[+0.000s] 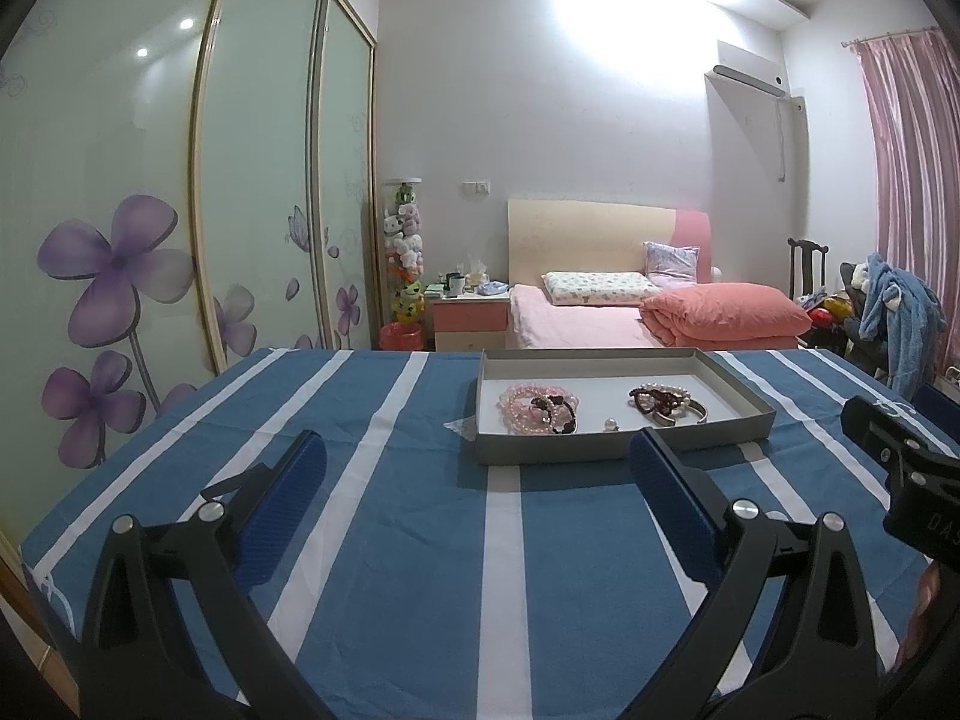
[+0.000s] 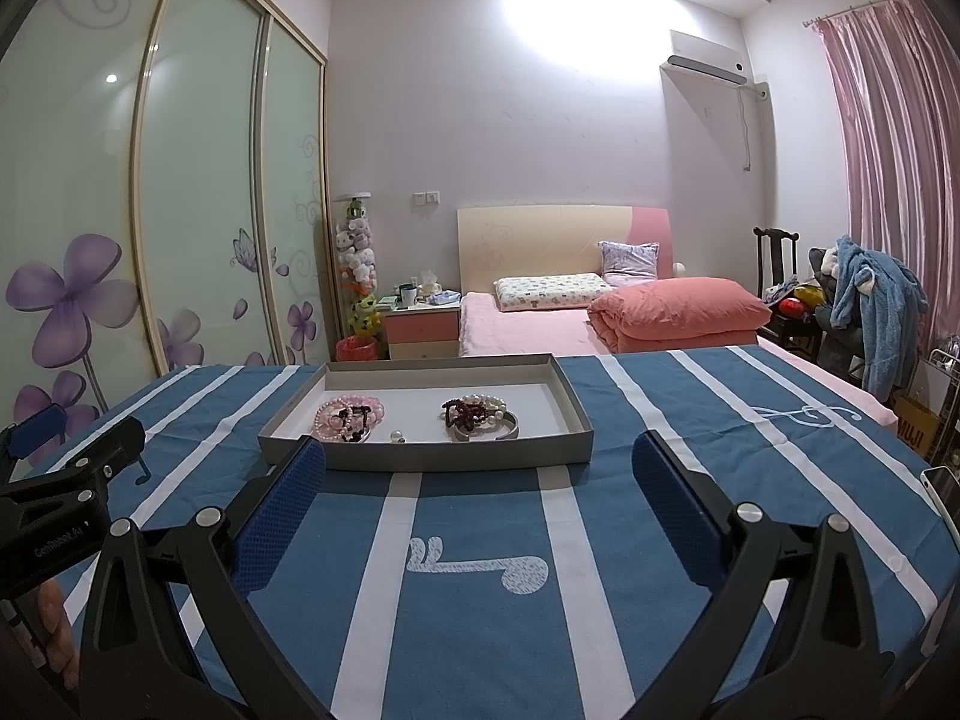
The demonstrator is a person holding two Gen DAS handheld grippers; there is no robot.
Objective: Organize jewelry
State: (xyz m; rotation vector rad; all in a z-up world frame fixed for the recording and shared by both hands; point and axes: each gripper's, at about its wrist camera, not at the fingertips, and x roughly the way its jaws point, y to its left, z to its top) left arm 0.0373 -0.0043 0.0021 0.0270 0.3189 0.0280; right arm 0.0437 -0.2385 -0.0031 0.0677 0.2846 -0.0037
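A shallow grey tray (image 1: 600, 450) (image 2: 420, 457) rests on the blue-and-white striped cloth. Its left part holds a heap of pink bead bracelets (image 1: 528, 411) (image 2: 345, 414) with a dark bead strand across them. Its right part holds pearl and dark red bracelets with a silver bangle (image 1: 666, 405) (image 2: 480, 417). A loose pearl (image 1: 611, 423) (image 2: 396, 435) lies between the heaps. My left gripper (image 1: 480, 474) hovers open in front of the tray, nothing between its blue pads. My right gripper (image 2: 480, 474) is likewise open and empty, its left fingertip overlapping the tray's near wall.
The striped table cloth (image 1: 390, 540) (image 2: 480, 570) stretches wide around the tray. A phone (image 2: 942, 486) lies at the table's right edge. Behind are a pink bed (image 2: 630, 312), a nightstand (image 2: 420, 324), sliding wardrobe doors (image 1: 120, 210) and a chair with clothes (image 2: 864, 300).
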